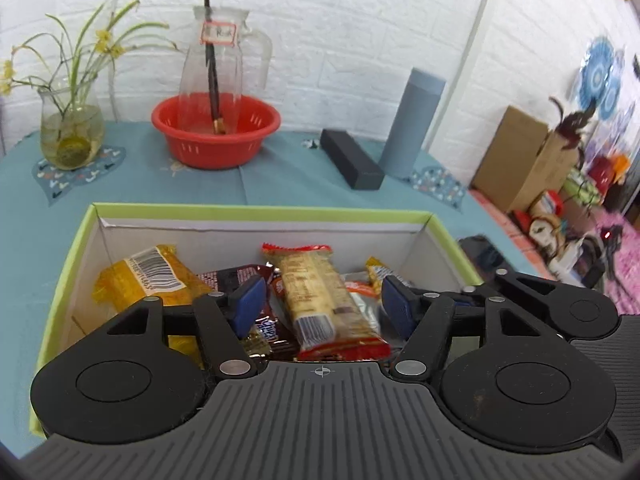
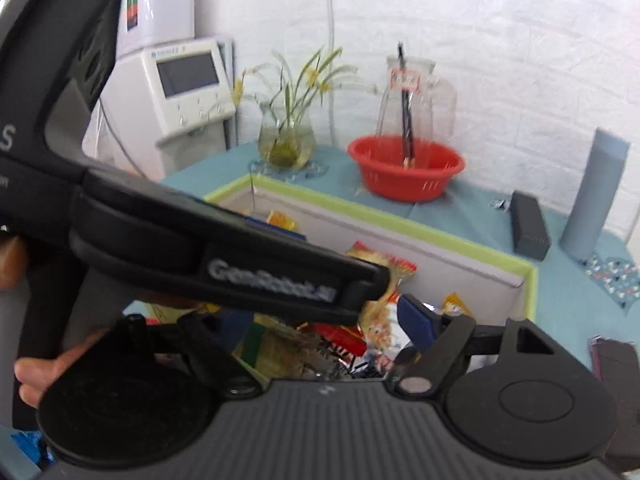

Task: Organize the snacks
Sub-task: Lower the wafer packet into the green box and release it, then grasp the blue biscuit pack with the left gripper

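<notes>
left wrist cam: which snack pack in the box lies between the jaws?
The red-ended cracker pack, lying lengthwise between the open jaws. The yellow barcode pack sits off to the left, outside them.

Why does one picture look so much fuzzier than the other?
Left wrist view: sharp, the barcode on the yellow packet is readable, though straight edges bow outward. Right wrist view: smeared throughout, and the left gripper's dark body blocks much of the green-rimmed box.

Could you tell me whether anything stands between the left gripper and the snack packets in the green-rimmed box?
Nothing visible does. The left gripper hangs open right over the box, with the red-ended cracker packet lying in line between its fingers and no lid or other object in between.
</notes>
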Available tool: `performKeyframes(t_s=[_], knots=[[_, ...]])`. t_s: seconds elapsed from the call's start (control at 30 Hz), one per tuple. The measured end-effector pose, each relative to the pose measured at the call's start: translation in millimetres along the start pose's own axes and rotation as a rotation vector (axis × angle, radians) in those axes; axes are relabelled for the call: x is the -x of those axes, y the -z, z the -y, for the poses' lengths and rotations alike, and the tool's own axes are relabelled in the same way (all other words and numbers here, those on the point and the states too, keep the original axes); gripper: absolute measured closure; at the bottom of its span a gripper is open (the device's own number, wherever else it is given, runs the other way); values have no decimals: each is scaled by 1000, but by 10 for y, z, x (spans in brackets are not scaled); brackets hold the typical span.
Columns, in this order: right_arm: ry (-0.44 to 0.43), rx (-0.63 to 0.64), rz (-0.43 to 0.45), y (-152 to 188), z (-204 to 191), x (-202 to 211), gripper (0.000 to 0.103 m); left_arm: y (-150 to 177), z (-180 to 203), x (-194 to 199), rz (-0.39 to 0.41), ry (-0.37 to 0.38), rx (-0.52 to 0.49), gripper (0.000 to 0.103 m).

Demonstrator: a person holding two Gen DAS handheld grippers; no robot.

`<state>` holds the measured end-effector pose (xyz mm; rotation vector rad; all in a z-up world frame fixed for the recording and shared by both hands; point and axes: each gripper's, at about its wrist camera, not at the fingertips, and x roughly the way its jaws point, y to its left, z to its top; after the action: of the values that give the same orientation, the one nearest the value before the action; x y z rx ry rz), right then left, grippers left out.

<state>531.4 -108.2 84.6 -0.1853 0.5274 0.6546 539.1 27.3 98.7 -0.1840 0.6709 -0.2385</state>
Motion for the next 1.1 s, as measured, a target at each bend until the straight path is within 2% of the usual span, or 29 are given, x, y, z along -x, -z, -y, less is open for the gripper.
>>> performKeyframes(t_s=[0.03, 0.07, 0.13, 0.23, 0.33, 0.47, 0.63, 0.73, 0.87, 1.1], knots=[[6, -1, 33, 36, -4, 148, 14, -1, 31, 136, 24, 7, -2, 51], [13, 3, 65, 69, -34, 308, 12, 10, 59, 280, 48, 12, -8, 45], [26, 17, 117, 186, -117, 587, 11, 66, 106, 603, 103, 17, -26, 37], [19, 32, 162, 361, -317, 952, 11, 238, 135, 1089, 159, 20, -40, 34], [-41, 20, 151, 614, -574, 1146, 11, 514, 86, 1494, 190, 21, -21, 29], [-125, -18, 90, 976, -947, 1169, 11, 1043, -93, 1881, 194, -36, 49, 27], [-220, -43, -20, 1353, -1414, 1023, 11, 1642, -354, 1965, 100, -166, 147, 27], [-230, -17, -60, 1382, -1594, 885, 11, 1822, -482, 1879, 33, -205, 191, 29], [-204, 52, -81, 1312, -1776, 750, 11, 1871, -574, 1840, 9, -200, 209, 29], [-204, 89, -116, 1178, -1886, 520, 12, 1840, -627, 1759, -1, -146, 191, 29]])
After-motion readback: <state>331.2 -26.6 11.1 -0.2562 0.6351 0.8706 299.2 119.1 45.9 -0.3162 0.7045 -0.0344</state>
